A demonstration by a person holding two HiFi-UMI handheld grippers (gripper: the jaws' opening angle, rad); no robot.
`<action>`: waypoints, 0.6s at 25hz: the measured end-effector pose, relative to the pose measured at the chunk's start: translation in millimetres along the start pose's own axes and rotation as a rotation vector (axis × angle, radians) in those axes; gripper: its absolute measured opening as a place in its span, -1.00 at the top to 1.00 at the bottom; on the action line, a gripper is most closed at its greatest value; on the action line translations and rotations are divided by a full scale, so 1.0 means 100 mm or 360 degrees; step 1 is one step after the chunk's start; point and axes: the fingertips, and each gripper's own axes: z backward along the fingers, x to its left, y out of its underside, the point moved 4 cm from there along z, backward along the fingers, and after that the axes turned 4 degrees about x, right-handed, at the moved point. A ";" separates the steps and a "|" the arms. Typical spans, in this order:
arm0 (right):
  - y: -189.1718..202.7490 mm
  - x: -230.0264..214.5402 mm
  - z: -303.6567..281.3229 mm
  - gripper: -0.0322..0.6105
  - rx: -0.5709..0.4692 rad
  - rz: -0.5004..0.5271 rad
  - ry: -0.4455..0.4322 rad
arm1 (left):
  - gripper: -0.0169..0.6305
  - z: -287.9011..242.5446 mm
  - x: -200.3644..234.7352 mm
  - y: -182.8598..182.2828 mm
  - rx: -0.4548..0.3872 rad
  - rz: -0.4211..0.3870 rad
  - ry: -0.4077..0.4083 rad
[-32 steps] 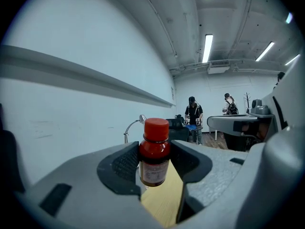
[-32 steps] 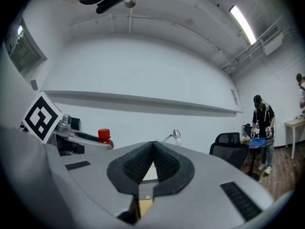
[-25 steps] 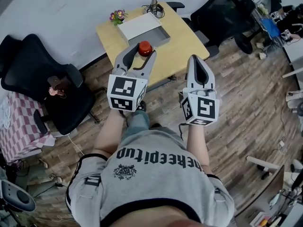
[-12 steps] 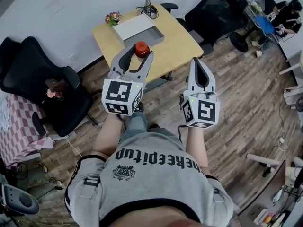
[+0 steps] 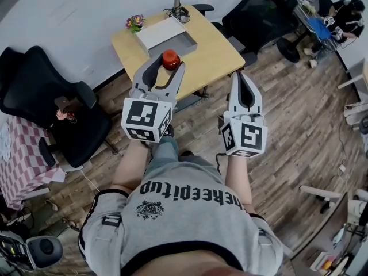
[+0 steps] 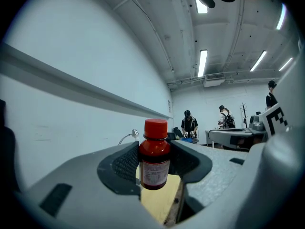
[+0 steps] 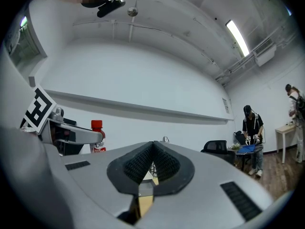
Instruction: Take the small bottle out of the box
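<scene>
A small red bottle (image 5: 169,59) with a red cap and a white label is held upright between the tips of my left gripper (image 5: 167,66), which is shut on it and raised above the near edge of the wooden table (image 5: 215,53). In the left gripper view the bottle (image 6: 154,155) stands between the ribbed pads. The grey open box (image 5: 167,35) lies on the table beyond it. My right gripper (image 5: 242,76) is shut with nothing in it, level with the left one and apart from it. The right gripper view shows the bottle (image 7: 98,137) at its left.
Black office chairs stand at the left (image 5: 49,94) and at the back right (image 5: 259,13). A small flower pot (image 5: 135,23) and a lamp base (image 5: 178,10) sit on the table's far side. People work at desks (image 7: 249,128) across the room.
Both grippers have drifted a little up and left in the head view, the bottle staying clamped in the left one. The right gripper stays shut.
</scene>
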 end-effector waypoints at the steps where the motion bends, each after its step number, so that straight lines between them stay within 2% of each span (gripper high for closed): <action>1: 0.00 0.01 0.01 0.89 -0.0002 0.0000 0.0000 | 0.31 0.01 0.00 0.00 -0.0004 0.0002 0.0001; 15: -0.02 0.04 0.00 0.89 -0.0009 -0.0007 -0.0001 | 0.31 0.04 0.04 -0.05 -0.0038 0.0006 -0.0006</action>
